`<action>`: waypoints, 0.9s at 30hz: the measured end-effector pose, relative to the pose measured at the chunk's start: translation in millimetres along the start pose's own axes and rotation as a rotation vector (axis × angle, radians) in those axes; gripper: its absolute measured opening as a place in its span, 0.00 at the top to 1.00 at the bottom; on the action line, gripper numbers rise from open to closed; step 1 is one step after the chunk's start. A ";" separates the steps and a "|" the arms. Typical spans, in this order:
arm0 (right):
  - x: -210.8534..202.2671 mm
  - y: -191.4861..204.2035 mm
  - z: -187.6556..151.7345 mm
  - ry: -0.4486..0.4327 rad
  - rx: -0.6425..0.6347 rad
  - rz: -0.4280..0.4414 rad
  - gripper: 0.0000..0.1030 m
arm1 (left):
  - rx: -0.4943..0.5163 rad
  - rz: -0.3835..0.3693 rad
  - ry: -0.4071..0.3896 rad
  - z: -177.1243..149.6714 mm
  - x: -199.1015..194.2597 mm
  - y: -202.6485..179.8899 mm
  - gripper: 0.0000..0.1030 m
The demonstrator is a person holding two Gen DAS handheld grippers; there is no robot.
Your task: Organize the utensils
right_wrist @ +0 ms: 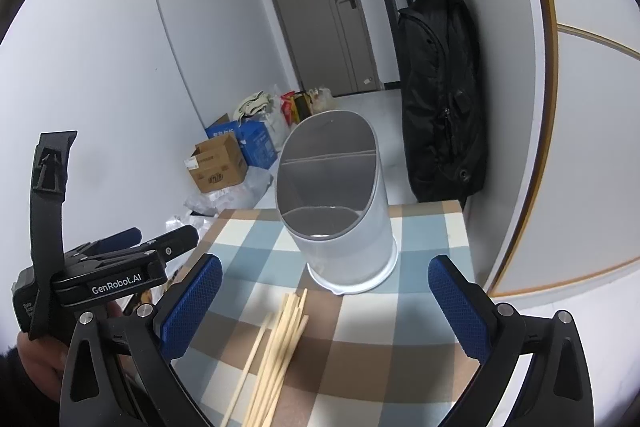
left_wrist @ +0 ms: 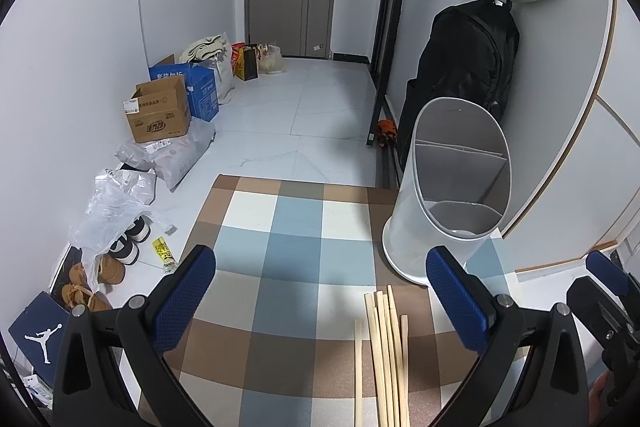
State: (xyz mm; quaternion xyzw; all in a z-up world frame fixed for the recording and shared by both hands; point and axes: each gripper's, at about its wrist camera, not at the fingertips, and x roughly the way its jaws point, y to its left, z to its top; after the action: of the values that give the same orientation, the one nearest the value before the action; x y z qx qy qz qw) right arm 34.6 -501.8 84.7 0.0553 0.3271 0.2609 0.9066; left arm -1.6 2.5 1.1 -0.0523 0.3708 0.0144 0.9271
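Observation:
Several pale wooden chopsticks (left_wrist: 384, 359) lie in a loose bundle on the checked tablecloth (left_wrist: 288, 251), also seen in the right wrist view (right_wrist: 276, 351). A white oval utensil holder (left_wrist: 452, 183) with inner dividers stands just beyond them, near the table's far right edge; it also shows in the right wrist view (right_wrist: 340, 211). My left gripper (left_wrist: 320, 299) is open and empty, the chopstick tips between its fingers. My right gripper (right_wrist: 324, 307) is open and empty above the chopsticks. The left gripper's body (right_wrist: 108, 267) shows at the left of the right wrist view.
The table's far edge drops to a tiled floor (left_wrist: 304, 119). Cardboard boxes (left_wrist: 160, 111), plastic bags and shoes (left_wrist: 124, 247) line the left wall. A black backpack (left_wrist: 464, 63) hangs behind the holder. A white wall panel (right_wrist: 580, 147) stands close on the right.

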 end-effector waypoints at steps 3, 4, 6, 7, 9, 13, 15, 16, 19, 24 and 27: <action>0.0 -0.3 -0.1 0.001 0.001 0.001 0.00 | -0.005 -0.002 0.002 -0.1 -0.4 0.6 0.01; -0.1 -0.1 -0.3 0.001 0.001 0.001 0.00 | -0.007 -0.003 0.001 0.0 -0.6 0.9 0.01; 0.0 0.0 -0.1 0.000 0.000 0.000 0.00 | -0.008 -0.004 0.000 -0.3 -0.9 1.4 0.01; 0.1 -0.2 -0.1 0.000 0.000 0.000 0.00 | -0.009 -0.003 0.001 -0.8 -0.8 1.3 0.01; -0.5 0.3 -0.4 -0.003 -0.002 -0.002 0.00 | -0.010 -0.003 0.004 -1.1 -0.5 1.4 0.01; -0.6 1.6 -0.9 -0.006 -0.006 -0.011 0.00 | -0.008 -0.011 0.003 -1.6 -1.4 1.0 0.01; -0.4 1.3 -0.7 -0.003 -0.004 -0.012 0.00 | -0.004 -0.012 0.000 -1.7 -1.7 0.6 0.01; -0.2 1.0 -0.9 -0.001 -0.002 -0.012 0.00 | -0.002 -0.014 0.000 -1.7 -1.7 0.4 0.01; -0.3 0.3 -0.9 0.000 0.000 -0.011 0.00 | -0.004 -0.020 0.003 -1.5 -1.1 0.3 0.01; 0.1 0.3 -0.5 0.001 -0.002 -0.011 0.00 | -0.007 -0.023 0.007 -1.5 -0.3 1.2 0.01; 0.2 0.4 -0.5 0.001 0.000 -0.010 0.00 | -0.007 -0.028 0.010 -1.5 -0.1 0.9 0.01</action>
State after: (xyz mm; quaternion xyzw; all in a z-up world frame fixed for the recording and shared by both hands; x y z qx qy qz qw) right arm 34.2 -501.4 84.2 0.0533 0.3279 0.2563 0.9077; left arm -2.8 3.2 0.1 -0.0611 0.3747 0.0023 0.9251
